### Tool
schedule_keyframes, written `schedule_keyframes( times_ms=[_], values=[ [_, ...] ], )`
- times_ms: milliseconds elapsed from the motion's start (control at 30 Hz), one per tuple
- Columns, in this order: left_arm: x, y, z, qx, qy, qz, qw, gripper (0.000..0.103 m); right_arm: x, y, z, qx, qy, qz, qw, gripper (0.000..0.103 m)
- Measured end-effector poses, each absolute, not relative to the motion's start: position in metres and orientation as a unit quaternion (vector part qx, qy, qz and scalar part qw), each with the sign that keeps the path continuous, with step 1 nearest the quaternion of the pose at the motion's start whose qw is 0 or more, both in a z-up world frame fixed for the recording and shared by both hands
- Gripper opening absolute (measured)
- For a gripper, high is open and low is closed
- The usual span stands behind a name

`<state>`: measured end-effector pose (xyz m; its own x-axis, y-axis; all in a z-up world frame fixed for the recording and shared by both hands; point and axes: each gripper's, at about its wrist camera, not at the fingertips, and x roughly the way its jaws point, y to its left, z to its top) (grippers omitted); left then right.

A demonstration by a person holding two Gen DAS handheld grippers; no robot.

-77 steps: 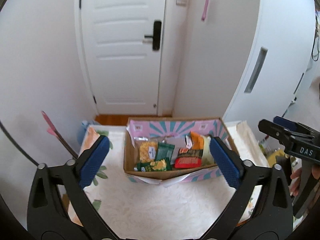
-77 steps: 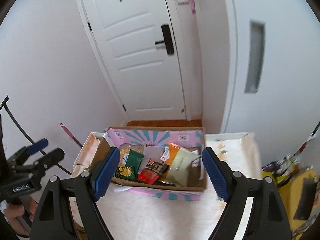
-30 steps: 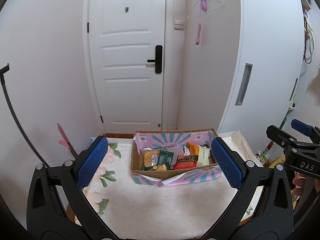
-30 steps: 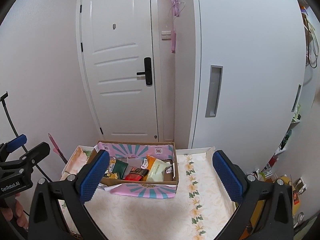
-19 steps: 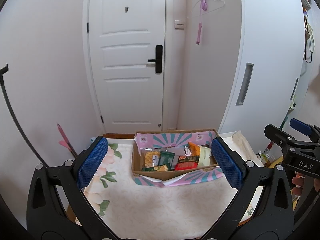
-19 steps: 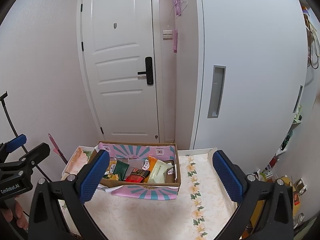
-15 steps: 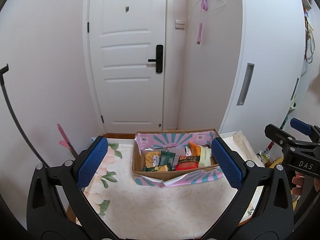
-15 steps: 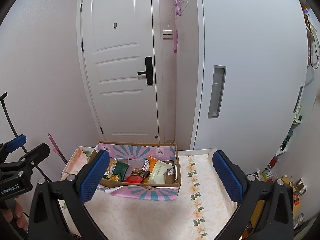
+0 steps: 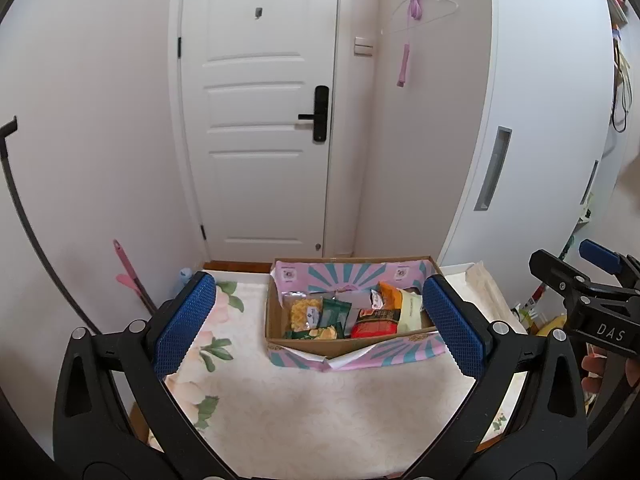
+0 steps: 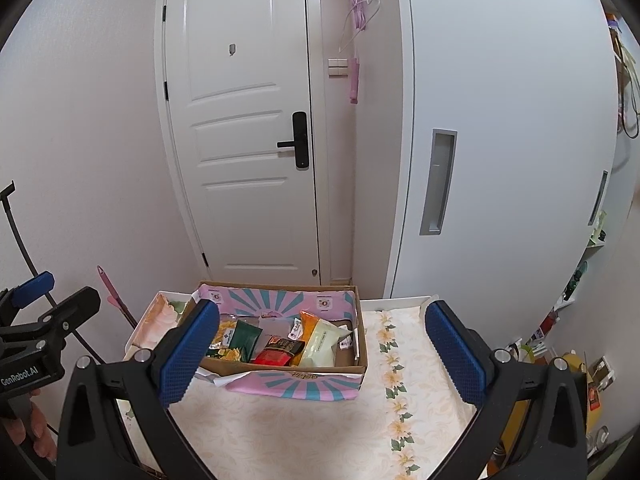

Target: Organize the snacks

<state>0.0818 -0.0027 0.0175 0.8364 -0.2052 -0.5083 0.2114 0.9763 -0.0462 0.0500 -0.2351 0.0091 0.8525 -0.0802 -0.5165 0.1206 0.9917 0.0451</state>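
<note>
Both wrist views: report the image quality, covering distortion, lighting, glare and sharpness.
Left wrist view: strong fisheye bend, door frame and walls curve, dark corners; soft even daylight, no glare; snack box sharp, packet print too small to read. Right wrist view: same bowing, cabinet edge curved; faint sheen on the door panels; open right gripper in focus.

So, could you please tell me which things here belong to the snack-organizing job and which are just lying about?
Part of the job:
- cardboard box
- snack packets inside it
- left gripper and right gripper, both open and empty

Just lying about:
- floral tablecloth
- pink jump rope on the wall
- white door
</note>
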Motion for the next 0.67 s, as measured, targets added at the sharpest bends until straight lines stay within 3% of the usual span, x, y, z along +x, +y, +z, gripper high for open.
schedule_keyframes(
  times_ms=[667],
  values=[
    [0.0808, 0.0060, 0.0132, 0.011, 0.251, -0.076, 0.965, 0.103, 0.0503, -0.2299, 0.0095, 0.039, 0.262, -0.053, 0.963, 0.102]
  ],
)
